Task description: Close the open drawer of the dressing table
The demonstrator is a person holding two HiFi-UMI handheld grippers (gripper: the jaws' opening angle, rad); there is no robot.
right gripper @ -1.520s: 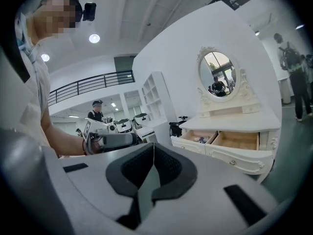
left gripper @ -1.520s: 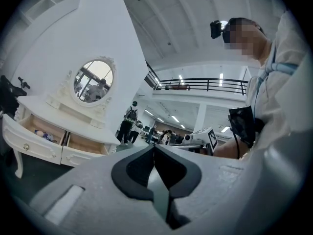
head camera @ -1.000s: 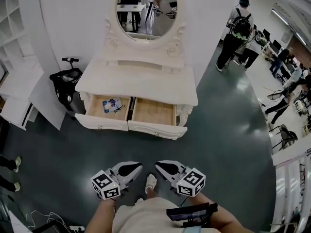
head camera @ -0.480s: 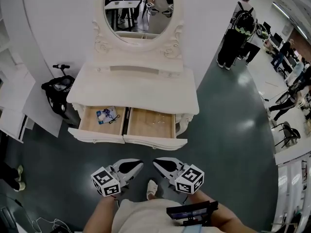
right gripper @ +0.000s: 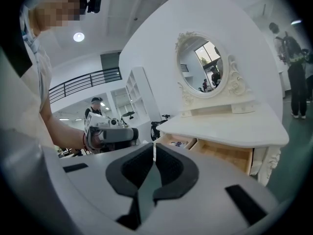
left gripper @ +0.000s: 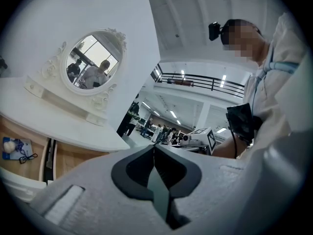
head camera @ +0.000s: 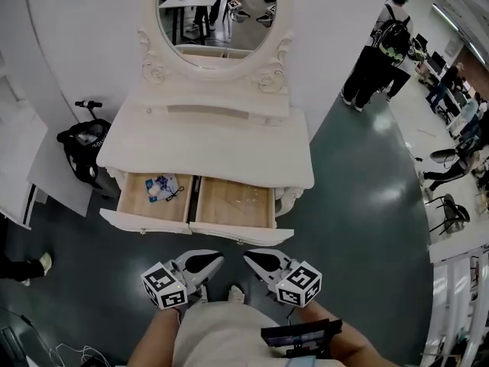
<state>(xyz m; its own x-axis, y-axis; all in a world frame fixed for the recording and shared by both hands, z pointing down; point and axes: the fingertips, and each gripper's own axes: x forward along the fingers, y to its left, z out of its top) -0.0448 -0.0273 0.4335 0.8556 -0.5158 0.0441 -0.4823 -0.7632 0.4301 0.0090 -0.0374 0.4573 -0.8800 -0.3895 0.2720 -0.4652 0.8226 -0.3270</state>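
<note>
The white dressing table point(head camera: 206, 147) with an oval mirror point(head camera: 216, 10) stands against the wall ahead. Both of its drawers are pulled out. The left drawer point(head camera: 134, 199) holds a small blue-and-white packet and a cord. The right drawer point(head camera: 221, 205) shows a bare wooden bottom with something small and clear in it. My left gripper point(head camera: 218, 261) and right gripper point(head camera: 248, 258) hang side by side just short of the drawer fronts, touching neither. Each is shut with nothing in it. The drawers also show in the left gripper view point(left gripper: 24, 148) and in the right gripper view point(right gripper: 222, 153).
A black scooter point(head camera: 80, 144) is parked left of the table, beside white boards point(head camera: 23, 167) leaning by the wall. People point(head camera: 378, 52) stand at the far right, with chairs point(head camera: 451, 205) beyond. My shoe point(head camera: 237, 291) is on the dark floor below the grippers.
The dressing table has come nearer and lower in the head view. Both grippers have closed in on the drawer fronts, still shut and side by side.
</note>
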